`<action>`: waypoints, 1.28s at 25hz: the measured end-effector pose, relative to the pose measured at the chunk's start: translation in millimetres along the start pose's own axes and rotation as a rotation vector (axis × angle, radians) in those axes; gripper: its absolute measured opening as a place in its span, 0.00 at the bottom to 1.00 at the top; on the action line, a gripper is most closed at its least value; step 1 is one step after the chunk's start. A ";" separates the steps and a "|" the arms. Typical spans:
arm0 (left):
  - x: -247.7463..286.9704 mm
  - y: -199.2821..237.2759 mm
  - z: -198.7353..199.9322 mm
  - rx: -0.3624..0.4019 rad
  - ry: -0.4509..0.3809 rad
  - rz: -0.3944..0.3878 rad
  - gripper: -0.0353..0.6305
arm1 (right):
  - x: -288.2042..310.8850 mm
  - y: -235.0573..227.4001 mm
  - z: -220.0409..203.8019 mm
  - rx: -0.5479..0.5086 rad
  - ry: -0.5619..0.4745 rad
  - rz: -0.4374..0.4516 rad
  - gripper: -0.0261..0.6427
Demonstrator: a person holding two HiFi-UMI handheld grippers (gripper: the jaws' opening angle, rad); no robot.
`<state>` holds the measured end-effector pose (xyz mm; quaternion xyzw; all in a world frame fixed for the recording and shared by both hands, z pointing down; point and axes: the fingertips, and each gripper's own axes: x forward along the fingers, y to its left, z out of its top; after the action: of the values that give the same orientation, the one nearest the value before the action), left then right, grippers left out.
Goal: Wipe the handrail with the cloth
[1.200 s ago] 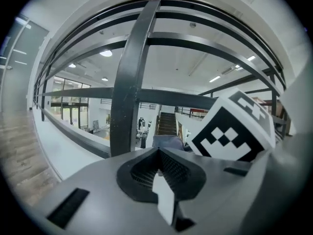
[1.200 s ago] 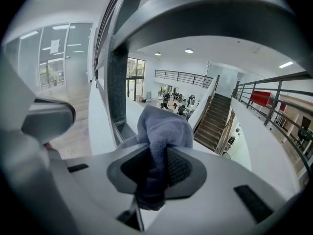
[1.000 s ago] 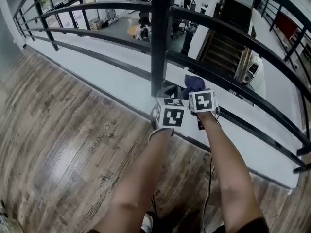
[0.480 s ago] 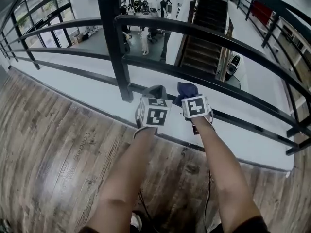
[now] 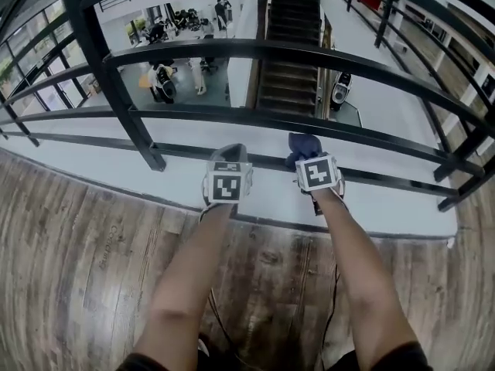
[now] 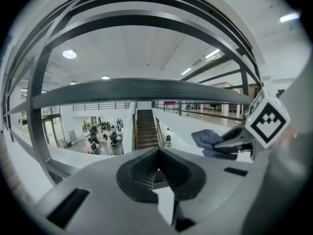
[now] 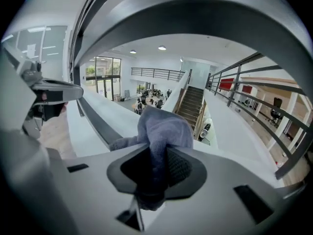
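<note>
**Past the post, cloth in my grip**

My right gripper (image 7: pixel 155 176) pinches the cloth (image 7: pixel 161 129) tight. The cloth sticks up out of the jaws in a blue lump. My left gripper (image 6: pixel 159 174) is pressed together on nothing.

A second ago the post (image 5: pixel 112 76) stood right in front of me. Now it is off to my left, so I have moved along the rail.

The cloth is down by the low bar (image 5: pixel 387 178), under the handrail (image 5: pixel 255 49). I cannot tell if it touches anything. I think a new bit of rail is here to wipe, and I must lift the cloth up to it.
</note>
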<state>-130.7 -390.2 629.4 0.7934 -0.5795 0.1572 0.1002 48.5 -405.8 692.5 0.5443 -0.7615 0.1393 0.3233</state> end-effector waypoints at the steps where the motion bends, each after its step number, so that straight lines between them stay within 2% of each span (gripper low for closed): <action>1: 3.7 -13.1 0.5 0.006 -0.002 -0.005 0.05 | -6.7 -18.7 -8.6 0.006 0.006 -0.017 0.16; 5: 14.5 -76.9 9.4 0.026 -0.009 -0.048 0.05 | -33.8 -94.9 -46.7 0.036 0.043 -0.087 0.16; 7: 19.3 -112.9 12.3 0.058 -0.010 -0.072 0.05 | -43.8 -124.4 -63.4 0.063 0.032 -0.088 0.16; 12: 42.0 -208.8 13.4 0.078 -0.011 -0.132 0.05 | -65.8 -192.5 -90.2 0.079 -0.010 -0.099 0.16; 15: 54.6 -269.9 13.6 0.054 0.003 -0.178 0.05 | -83.4 -237.9 -101.5 0.042 -0.038 -0.147 0.16; 20: 72.9 -369.2 25.6 0.044 -0.010 -0.249 0.05 | -104.9 -303.1 -133.7 0.053 -0.059 -0.169 0.16; 28: 93.2 -483.0 40.2 0.093 -0.016 -0.337 0.05 | -129.1 -382.4 -185.4 0.129 -0.052 -0.186 0.16; 32: 98.7 -534.6 42.4 0.108 -0.009 -0.372 0.05 | -149.7 -430.2 -209.7 0.135 -0.045 -0.238 0.16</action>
<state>410.9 -327.5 638.5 0.8917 -0.4142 0.1632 0.0820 545.0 -335.5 693.7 0.6543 -0.6875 0.1384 0.2831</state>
